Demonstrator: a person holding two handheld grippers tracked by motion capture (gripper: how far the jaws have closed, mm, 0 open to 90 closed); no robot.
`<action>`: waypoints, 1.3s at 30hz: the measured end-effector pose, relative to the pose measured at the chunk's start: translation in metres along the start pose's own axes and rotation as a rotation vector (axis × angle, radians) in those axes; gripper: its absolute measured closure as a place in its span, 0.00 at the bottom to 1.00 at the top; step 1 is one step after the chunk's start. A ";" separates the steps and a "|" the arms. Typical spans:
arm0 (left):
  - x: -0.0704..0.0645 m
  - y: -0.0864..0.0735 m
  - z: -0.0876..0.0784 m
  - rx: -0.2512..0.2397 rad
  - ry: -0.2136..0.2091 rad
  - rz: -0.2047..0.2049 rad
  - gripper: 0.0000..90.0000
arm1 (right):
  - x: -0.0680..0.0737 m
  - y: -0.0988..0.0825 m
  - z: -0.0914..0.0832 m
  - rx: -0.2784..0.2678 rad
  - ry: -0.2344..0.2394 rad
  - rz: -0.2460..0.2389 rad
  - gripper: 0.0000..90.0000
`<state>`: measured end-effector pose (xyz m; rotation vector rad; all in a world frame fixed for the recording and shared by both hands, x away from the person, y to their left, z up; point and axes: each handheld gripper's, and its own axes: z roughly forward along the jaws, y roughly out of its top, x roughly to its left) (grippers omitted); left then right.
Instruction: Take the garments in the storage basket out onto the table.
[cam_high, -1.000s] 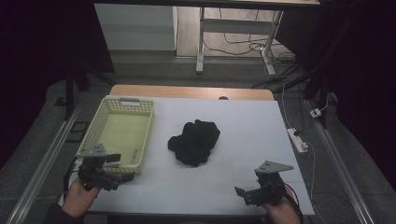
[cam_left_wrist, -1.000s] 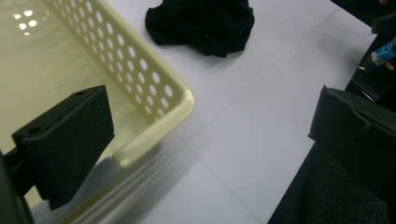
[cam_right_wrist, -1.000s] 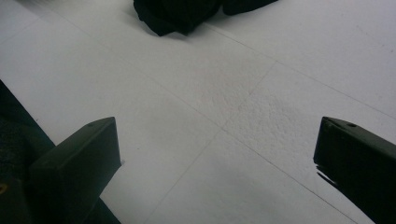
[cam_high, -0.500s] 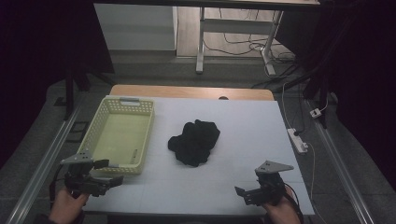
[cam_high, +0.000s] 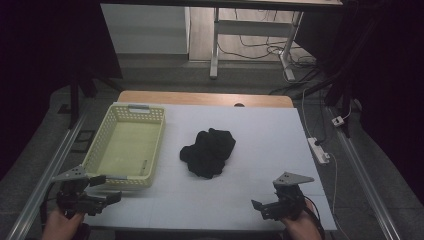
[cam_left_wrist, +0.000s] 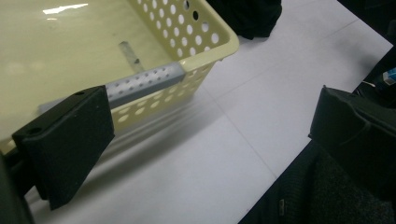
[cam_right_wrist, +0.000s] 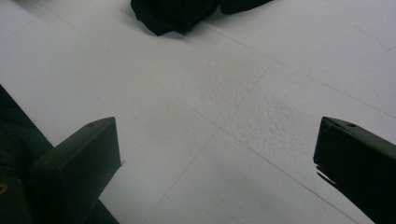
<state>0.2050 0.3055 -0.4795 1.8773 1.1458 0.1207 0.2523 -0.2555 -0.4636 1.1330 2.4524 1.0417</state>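
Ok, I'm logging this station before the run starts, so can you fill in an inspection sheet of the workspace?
Surface: white table top, no marks seen, wooden strip along its far edge.
Job's things: black cloth bunched mid-table; yellow basket to its left, nothing in it.
Clutter: nothing seen on the table.
Grippers: left gripper at the near left corner beside the basket, jaws open; right gripper at the near right edge, jaws open, holding nothing.
Cables: white power strip with its lead on the floor to the right; more cables under the far desk.
Surroundings: dim room, metal rail along the left side, desk legs beyond.
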 end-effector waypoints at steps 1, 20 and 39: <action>0.001 -0.001 -0.001 -0.001 0.004 -0.004 0.00 | 0.000 0.000 0.000 0.001 0.000 0.000 0.01; 0.007 -0.015 -0.021 -0.018 0.059 -0.034 0.00 | 0.000 0.000 0.000 0.007 -0.003 -0.002 0.01; 0.007 -0.021 -0.027 0.051 0.111 -0.028 0.00 | 0.001 0.001 0.002 0.018 -0.003 -0.007 0.01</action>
